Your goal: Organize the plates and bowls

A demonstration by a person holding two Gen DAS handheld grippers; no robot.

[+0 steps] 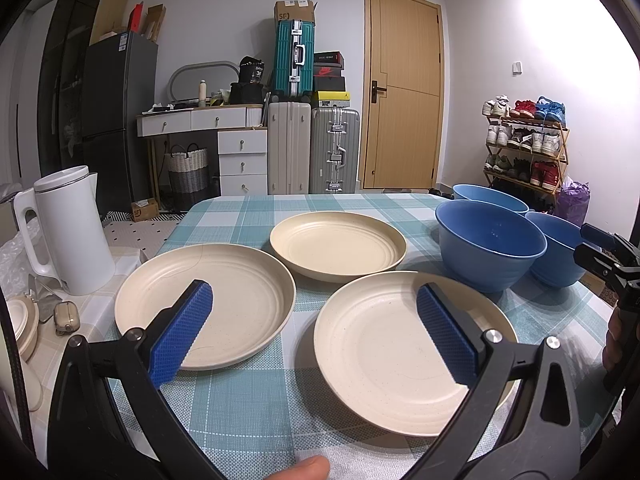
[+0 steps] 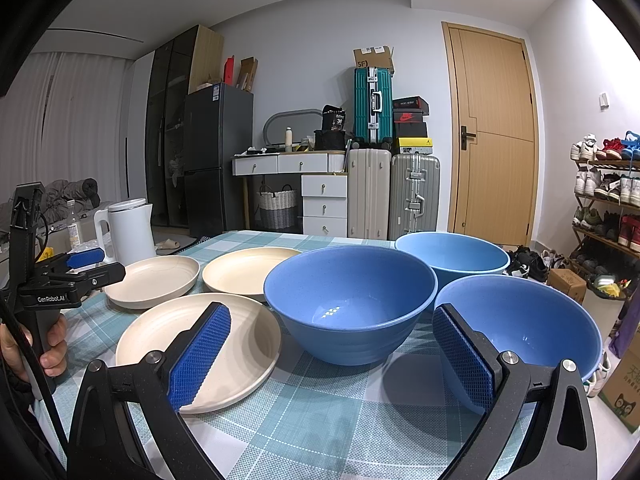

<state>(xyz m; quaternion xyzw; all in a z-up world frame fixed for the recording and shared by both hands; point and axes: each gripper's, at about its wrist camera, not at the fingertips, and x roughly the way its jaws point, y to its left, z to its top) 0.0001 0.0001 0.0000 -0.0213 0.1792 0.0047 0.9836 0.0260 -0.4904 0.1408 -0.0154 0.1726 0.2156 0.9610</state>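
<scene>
My left tongs (image 1: 314,330) hover spread above two cream plates (image 1: 408,350); my right tongs (image 2: 332,356), also spread, face the blue bowls (image 2: 350,300) ahead on the counter (image 2: 320,412).

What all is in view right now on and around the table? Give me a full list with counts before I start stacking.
Round cream plastic plates: 3, cream, on the left half of the table: near-left, far-middle, near-middle; none stacked.
Round blue plastic bowls: 3, blue, right half of the table: middle, far, near-right; all upright.
Checked teal and white tablecloth: 1, covers the table.
White electric kettle: 1, white, left of the table.
Suitcases: 3, teal on top, cream and grey below, against the back wall.
Wooden door: 1, tan, shut.
Shoe rack: 1, wooden, far right.
Left gripper: blue pads, open, above the near plates.
Right gripper: blue pads, open, facing the bowls.
</scene>
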